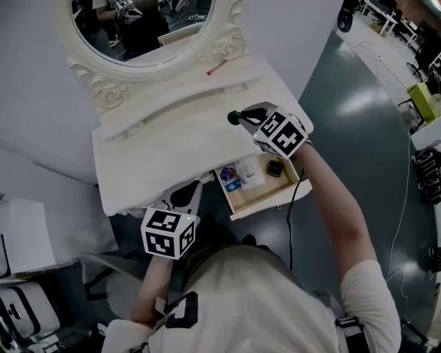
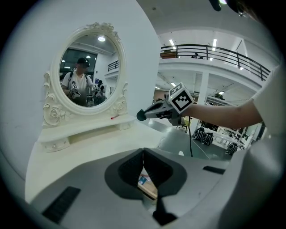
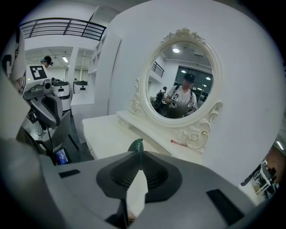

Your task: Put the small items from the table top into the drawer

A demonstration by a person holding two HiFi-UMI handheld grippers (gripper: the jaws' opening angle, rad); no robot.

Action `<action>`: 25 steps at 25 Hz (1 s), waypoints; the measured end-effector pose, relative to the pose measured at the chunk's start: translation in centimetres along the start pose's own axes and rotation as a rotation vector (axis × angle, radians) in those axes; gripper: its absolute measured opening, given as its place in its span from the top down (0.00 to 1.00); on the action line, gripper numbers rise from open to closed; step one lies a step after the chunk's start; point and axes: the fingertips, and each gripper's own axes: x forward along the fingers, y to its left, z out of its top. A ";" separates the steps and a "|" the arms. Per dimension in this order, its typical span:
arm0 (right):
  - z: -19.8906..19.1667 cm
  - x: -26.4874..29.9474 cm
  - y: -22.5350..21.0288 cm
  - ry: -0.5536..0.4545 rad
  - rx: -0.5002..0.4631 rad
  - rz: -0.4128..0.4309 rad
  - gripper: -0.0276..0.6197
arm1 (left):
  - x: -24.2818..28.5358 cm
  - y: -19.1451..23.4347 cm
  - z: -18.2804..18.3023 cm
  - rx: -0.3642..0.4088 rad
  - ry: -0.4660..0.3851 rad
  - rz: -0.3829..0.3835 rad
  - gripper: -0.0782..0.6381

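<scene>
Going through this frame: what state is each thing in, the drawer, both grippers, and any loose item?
Drawer: open, small items inside.
Right gripper: shut on a small green thing.
Left gripper: shut, empty.
Red stick: lying on the shelf under the mirror, not yet put away.

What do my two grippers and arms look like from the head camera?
The left gripper and right gripper have grey moulded bodies with black ribbed pads. Each carries a white cube of black square markers. A black cable trails from the right one. The person wears a light short-sleeved shirt with dark print.
</scene>
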 end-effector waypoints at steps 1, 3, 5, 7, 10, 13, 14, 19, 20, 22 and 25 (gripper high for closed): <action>-0.1 -0.2 0.0 -0.001 -0.002 0.000 0.89 | 0.0 -0.2 0.0 -0.001 0.000 0.002 0.81; -0.2 -0.8 0.1 -0.005 -0.006 0.002 0.89 | 0.0 -0.5 0.0 -0.001 -0.001 0.005 0.81; -0.3 -1.5 0.5 -0.010 -0.007 0.009 0.89 | 0.0 -1.0 0.1 0.002 -0.003 0.009 0.81; -0.5 -2.1 0.6 -0.014 -0.014 0.012 0.89 | 0.1 -1.6 0.1 0.007 -0.006 0.011 0.81; -1.1 -3.0 0.7 -0.016 -0.026 0.014 0.89 | 0.4 -2.7 0.0 0.015 -0.003 0.012 0.81; -1.5 -3.8 1.1 -0.019 -0.044 0.021 0.89 | 0.5 -3.8 -0.3 0.021 0.003 0.017 0.81; -1.7 -4.0 1.1 -0.017 -0.050 0.022 0.89 | 0.4 -4.1 -0.3 0.023 0.003 0.020 0.81; -3.3 -5.0 2.4 0.000 -0.053 0.054 0.89 | -0.6 -5.6 -0.9 0.011 0.001 0.050 0.81; -3.4 -5.2 2.5 0.001 -0.060 0.059 0.89 | -0.7 -5.9 -1.0 0.007 0.002 0.056 0.81; -3.6 -5.5 2.8 0.002 -0.074 0.068 0.89 | -1.1 -6.4 -1.0 0.005 0.003 0.066 0.81; -3.8 -5.9 3.1 -0.009 -0.072 0.078 0.89 | -1.6 -7.0 -0.9 0.009 0.003 0.078 0.81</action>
